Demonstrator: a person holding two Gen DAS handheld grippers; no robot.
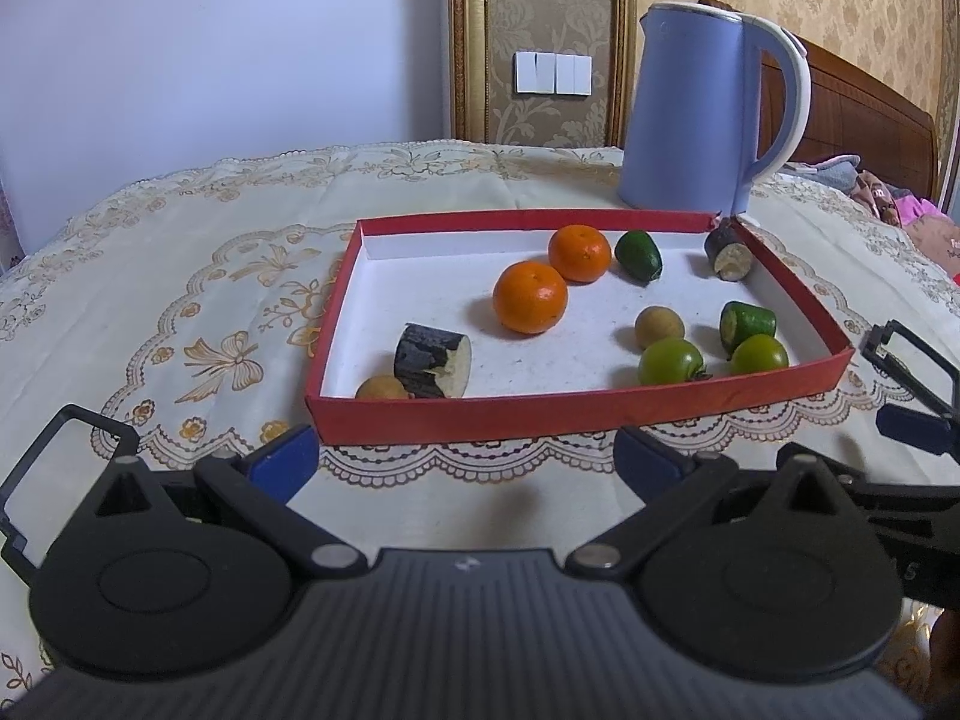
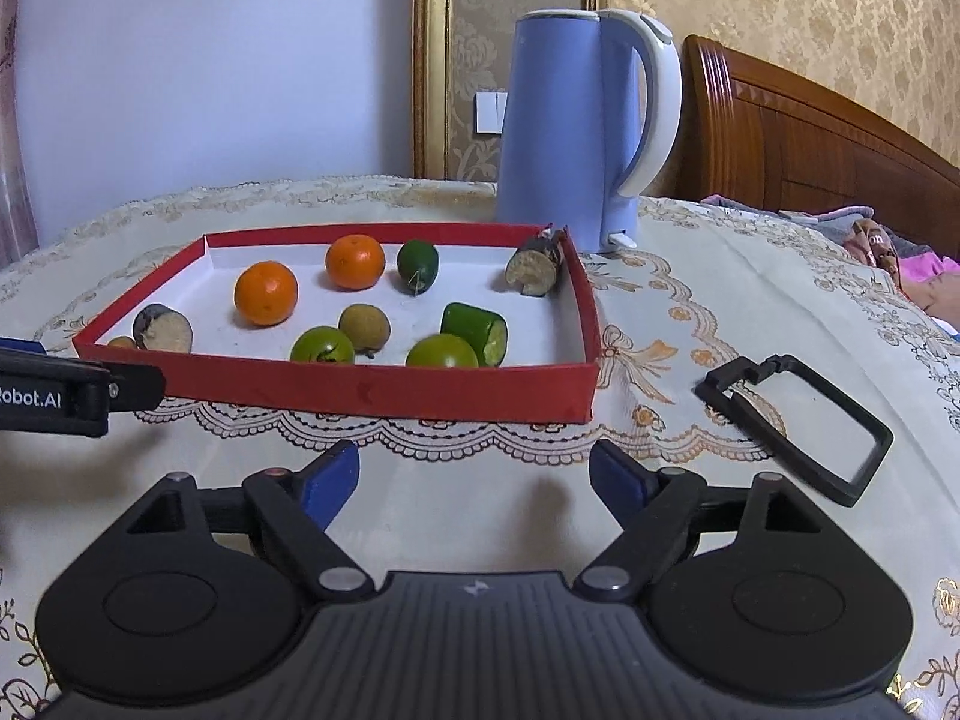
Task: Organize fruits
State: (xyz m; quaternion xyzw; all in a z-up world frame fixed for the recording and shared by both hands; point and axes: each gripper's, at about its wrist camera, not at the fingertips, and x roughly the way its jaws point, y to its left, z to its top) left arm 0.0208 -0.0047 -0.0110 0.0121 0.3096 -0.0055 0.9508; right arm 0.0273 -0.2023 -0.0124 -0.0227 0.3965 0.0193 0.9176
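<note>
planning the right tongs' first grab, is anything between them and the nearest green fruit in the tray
Only the red tray's near wall stands between the open right tongs and the round green fruit behind it; the cloth between is bare.

Right tongs gape empty — red tray holds fruit.

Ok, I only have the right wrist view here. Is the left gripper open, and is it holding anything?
Observer: The left gripper is open with nothing between its fingers, short of the red tray.
Operator: What's tucked behind the dark cut piece in the tray's near left corner?
Observer: A small brown fruit, lying right beside that piece in the corner.
</note>
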